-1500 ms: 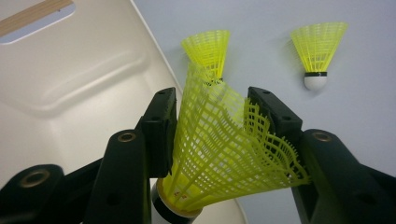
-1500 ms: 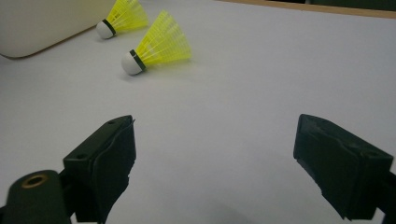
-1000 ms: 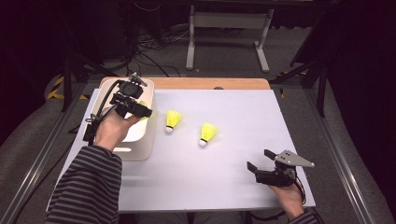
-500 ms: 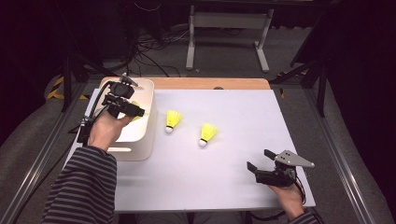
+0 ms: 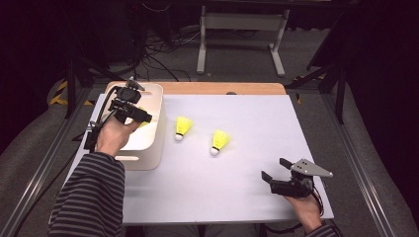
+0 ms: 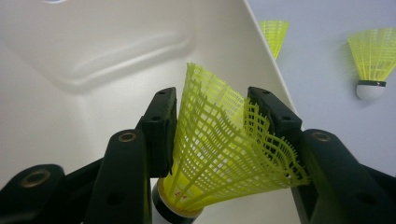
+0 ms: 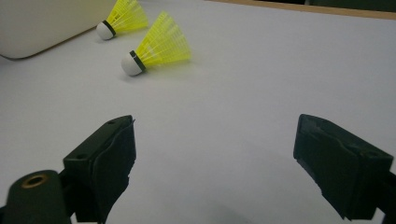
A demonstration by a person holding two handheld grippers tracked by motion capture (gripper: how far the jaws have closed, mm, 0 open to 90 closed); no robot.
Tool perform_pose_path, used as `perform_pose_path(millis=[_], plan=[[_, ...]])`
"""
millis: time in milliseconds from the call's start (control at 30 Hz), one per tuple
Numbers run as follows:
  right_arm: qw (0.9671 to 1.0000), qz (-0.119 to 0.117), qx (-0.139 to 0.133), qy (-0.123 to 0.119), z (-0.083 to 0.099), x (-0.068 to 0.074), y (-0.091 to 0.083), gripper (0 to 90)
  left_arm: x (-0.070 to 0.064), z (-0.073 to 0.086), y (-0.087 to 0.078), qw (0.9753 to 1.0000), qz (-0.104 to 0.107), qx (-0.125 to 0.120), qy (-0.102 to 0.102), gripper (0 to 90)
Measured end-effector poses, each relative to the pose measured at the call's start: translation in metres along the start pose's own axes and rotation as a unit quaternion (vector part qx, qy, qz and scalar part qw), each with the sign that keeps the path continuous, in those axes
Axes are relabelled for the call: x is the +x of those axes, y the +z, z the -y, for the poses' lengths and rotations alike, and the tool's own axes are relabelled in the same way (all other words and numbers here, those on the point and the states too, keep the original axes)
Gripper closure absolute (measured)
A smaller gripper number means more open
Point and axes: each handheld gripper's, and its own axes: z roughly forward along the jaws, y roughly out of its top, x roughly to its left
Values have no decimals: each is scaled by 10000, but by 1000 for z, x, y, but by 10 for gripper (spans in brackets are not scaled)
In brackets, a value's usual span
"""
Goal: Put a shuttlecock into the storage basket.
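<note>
A yellow mesh-skirted shuttlecock (image 6: pixel 224 149) is clamped in the left tongs (image 5: pixel 132 111) directly above the cream plastic tray (image 5: pixel 153 143), cork end down. The right tongs (image 5: pixel 276 173) are held wide open, empty, over the desk (image 5: pixel 237 197).

Bright overhead light floods the counter (image 5: pixel 247 187); surroundings stay dark, shadows soft, the close-up claws slightly blurred.

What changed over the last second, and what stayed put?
The left gripper, shut on a yellow shuttlecock, moved left and toward the far end of the white bin. The two shuttlecocks on the table and the open right gripper stayed where they were.
</note>
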Motion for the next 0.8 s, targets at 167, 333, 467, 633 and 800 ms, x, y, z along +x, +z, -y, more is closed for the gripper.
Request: perform_pose_path(millis=[167, 333, 467, 633, 800], plan=[[10000, 1, 2, 5, 0, 0, 0, 134, 2, -2, 5, 10000, 17, -1, -64, 548], [10000, 0, 1, 8, 0, 0, 0, 135, 1, -5, 12, 9999, 63, 61, -66, 546], [10000, -6, 3, 3, 0, 0, 0, 134, 3, -8, 17, 9999, 64, 61, -115, 543], [10000, -15, 2, 6, 0, 0, 0, 134, 3, -9, 23, 9998, 74, 101, -142, 537], [10000, -22, 2, 3, 0, 0, 0, 134, 3, -10, 28, 9997, 86, 79, -194, 534]])
